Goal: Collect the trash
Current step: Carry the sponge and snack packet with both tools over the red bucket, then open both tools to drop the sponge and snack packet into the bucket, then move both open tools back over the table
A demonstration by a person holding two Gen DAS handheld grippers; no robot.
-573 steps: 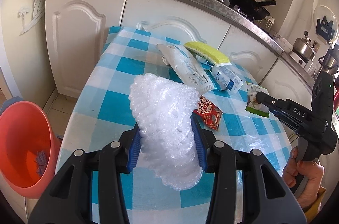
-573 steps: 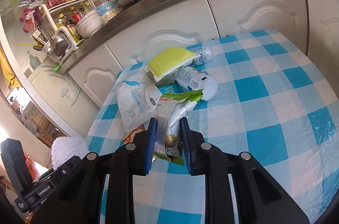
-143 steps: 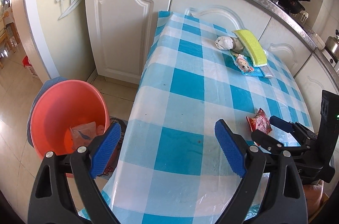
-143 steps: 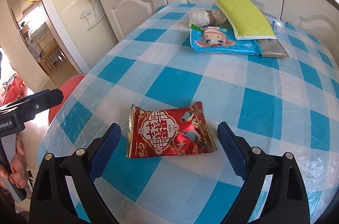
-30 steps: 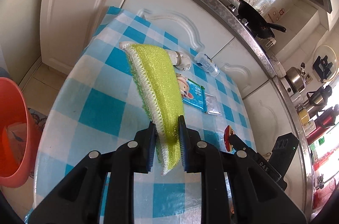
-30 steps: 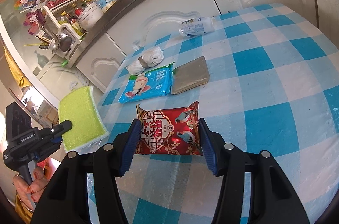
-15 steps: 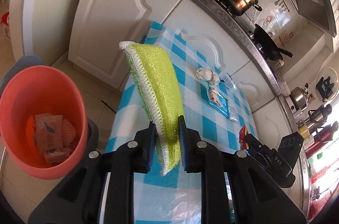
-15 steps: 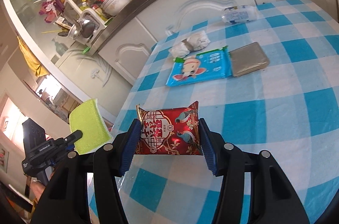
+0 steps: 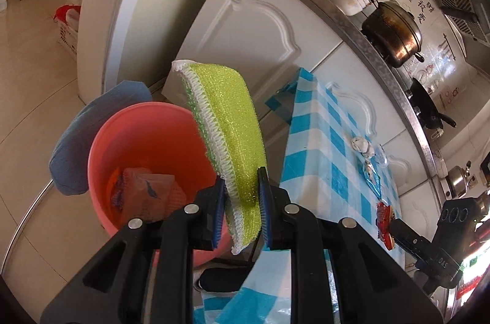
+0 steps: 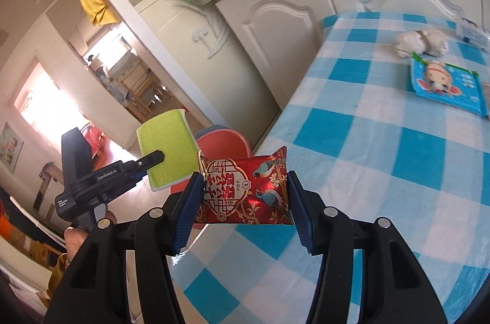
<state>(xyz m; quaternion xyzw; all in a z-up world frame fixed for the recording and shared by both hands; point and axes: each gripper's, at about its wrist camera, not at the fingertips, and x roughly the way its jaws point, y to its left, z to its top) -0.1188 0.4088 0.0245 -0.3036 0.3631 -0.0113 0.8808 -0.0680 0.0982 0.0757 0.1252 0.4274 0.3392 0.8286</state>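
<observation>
Yellow-green sponge (image 9: 232,140) stands pinched near its lower end between the blue pads of the left gripper (image 9: 240,213), jaws drawn narrow on it, and it hangs over the near rim of the orange bucket (image 9: 101,158) on the floor beside the table (image 10: 382,146). Inside the bucket some wrappers already lie at the bottom. From the right wrist view the right gripper (image 10: 245,201) holds the red snack packet (image 10: 245,186) by its two short edges, jaws about half apart, clear of the checked cloth and aimed toward the table's edge with the bucket showing just behind it. Both hands, then, are in the carrying step — each with one piece of trash on its way to the bin. The next move for the left calls for bringing the sponge fully over the bucket's mouth and then parting the jaws so it falls inside; the right would need to pass beyond the table's edge before letting go, without fouling the left gripper. Left on the table are a blue cartoon pouch (image 10: 447,85), a white crumpled wad (image 10: 422,43) and, at the picture's edge, a small bottle (image 10: 473,32) — work for later trips.
</observation>
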